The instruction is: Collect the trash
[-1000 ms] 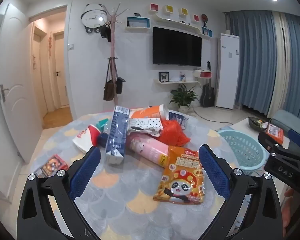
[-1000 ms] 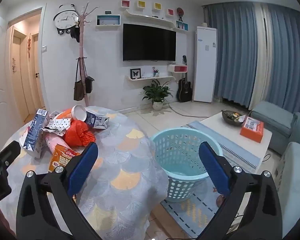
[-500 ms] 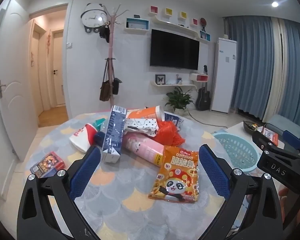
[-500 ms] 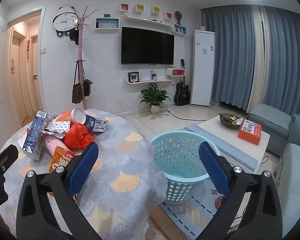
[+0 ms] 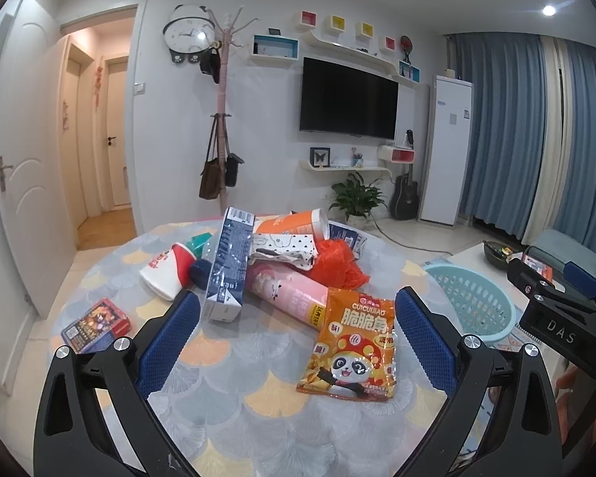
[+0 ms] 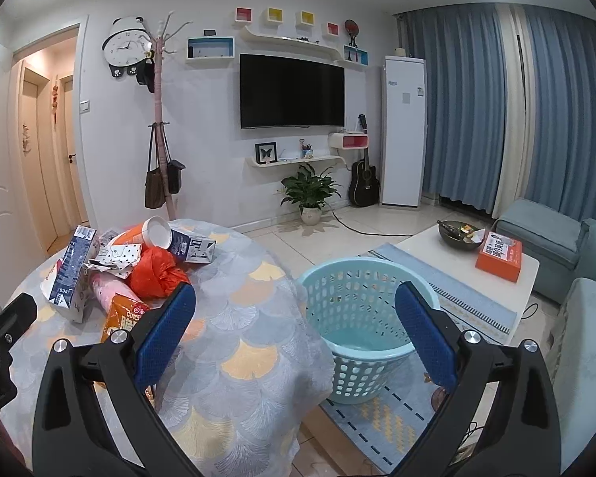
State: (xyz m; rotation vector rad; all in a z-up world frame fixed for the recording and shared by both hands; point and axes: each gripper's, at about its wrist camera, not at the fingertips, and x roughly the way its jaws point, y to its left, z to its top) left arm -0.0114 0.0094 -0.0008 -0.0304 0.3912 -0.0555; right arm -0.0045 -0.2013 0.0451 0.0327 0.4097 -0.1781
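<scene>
A pile of trash lies on the round table [image 5: 234, 389]: an orange panda snack bag [image 5: 351, 344], a pink tube [image 5: 294, 296], a blue milk carton [image 5: 228, 270], an orange plastic bag [image 5: 337, 264], a red-and-white cup [image 5: 171, 270] and a small red packet [image 5: 95, 324]. My left gripper [image 5: 296, 342] is open and empty, held above the table short of the snack bag. My right gripper [image 6: 296, 342] is open and empty, facing the light blue basket [image 6: 361, 318] on the floor. The pile also shows in the right wrist view [image 6: 119, 270].
The basket [image 5: 469, 306] stands on a rug right of the table. A white coffee table [image 6: 469, 266] with an orange box [image 6: 498, 254] and a bowl stands behind it. A blue sofa [image 6: 576, 278] is at the right. A coat rack, TV and plant line the far wall.
Both grippers have drifted slightly, so the views shifted a little. The trash has not moved and both grippers stay open.
</scene>
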